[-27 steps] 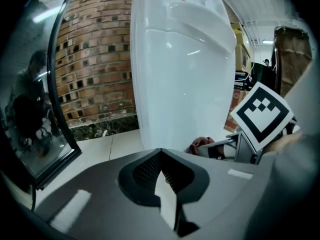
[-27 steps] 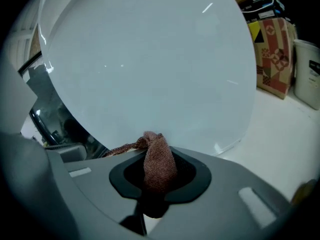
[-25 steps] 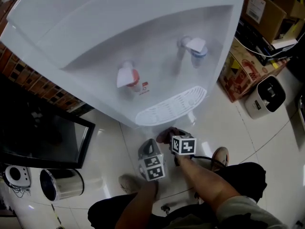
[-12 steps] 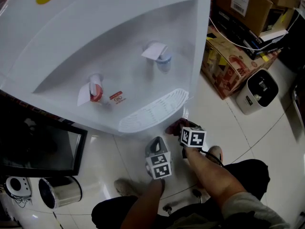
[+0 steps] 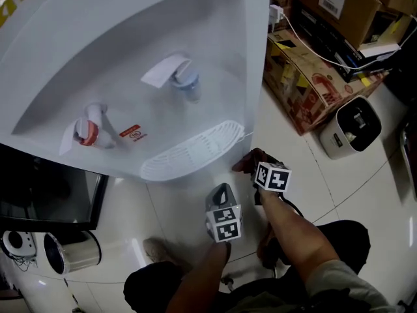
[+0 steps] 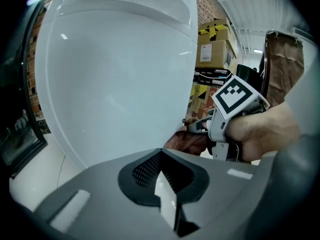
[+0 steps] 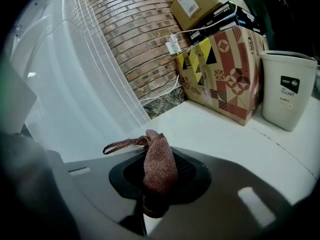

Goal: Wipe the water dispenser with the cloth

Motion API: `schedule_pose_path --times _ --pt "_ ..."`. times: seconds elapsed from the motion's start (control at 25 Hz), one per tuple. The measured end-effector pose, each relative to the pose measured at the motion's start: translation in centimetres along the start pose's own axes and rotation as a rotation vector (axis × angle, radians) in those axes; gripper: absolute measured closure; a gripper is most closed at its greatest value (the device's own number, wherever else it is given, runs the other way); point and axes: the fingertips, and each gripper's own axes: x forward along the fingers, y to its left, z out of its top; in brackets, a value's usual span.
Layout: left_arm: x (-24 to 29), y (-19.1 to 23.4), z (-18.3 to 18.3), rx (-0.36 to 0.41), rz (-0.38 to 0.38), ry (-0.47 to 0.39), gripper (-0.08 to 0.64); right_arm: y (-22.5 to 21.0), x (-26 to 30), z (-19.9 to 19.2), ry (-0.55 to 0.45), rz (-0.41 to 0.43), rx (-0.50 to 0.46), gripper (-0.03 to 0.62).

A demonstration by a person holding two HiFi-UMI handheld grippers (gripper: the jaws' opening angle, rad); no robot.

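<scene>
The white water dispenser (image 5: 117,51) fills the head view's upper left, with a blue tap (image 5: 186,80), a red tap (image 5: 88,132) and a white drip grille (image 5: 189,152). My right gripper (image 5: 256,169) is shut on a reddish-brown cloth (image 5: 245,163) just below the dispenser's lower right corner. In the right gripper view the cloth (image 7: 157,164) stands bunched between the jaws, with the dispenser's side (image 7: 75,94) to the left. My left gripper (image 5: 221,197) hovers beside it, jaws shut and empty, pointing at the dispenser's front panel (image 6: 115,74). The left gripper view also shows the cloth (image 6: 187,141).
Printed cardboard boxes (image 5: 313,77) with cables over them stand right of the dispenser, and a white bin (image 5: 352,132) sits on the tiled floor. A black screen (image 5: 45,194) and a metal canister (image 5: 68,253) are at the lower left. The person's shoe (image 5: 159,250) is below.
The head view has swung, so the dispenser now sits further left. My right gripper with the cloth has shifted from under the drip grille toward the dispenser's right corner. The left gripper followed.
</scene>
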Motion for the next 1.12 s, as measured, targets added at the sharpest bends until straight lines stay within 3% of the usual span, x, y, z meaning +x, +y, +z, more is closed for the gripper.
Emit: schedule_pose_path --times 0.16,0.28,0.56,0.72,0.92,1.12 --pt "0.1 -0.5 0.1 0.003 0.020 -0.005 0.560 -0.1 -0.4 -0.4 0.011 0.019 -0.012 0.511" --pt "-0.7 0.6 0.1 0.000 0.047 -0.006 0.560 1.0 -1.0 -2.8 0.058 0.052 -0.023 0.509" --pt "-4.6 8.3 -2.5 -0.070 0.200 0.012 0.560 11.0 -1.1 -10.7 0.206 0.268 -0.105 0.508" --pt "-7.8 13.8 -4.8 -0.143 0.299 0.019 0.560 16.4 0.0 -14.0 0.269 0.336 -0.117 0.508" --pt "-11.7 18.8 -8.1 -0.233 0.411 0.027 0.560 21.3 2.3 -18.1 0.327 0.383 -0.103 0.508" --pt "-13.7 19.7 -9.6 -0.256 0.442 0.018 0.560 22.4 4.5 -20.5 0.363 0.363 -0.120 0.508"
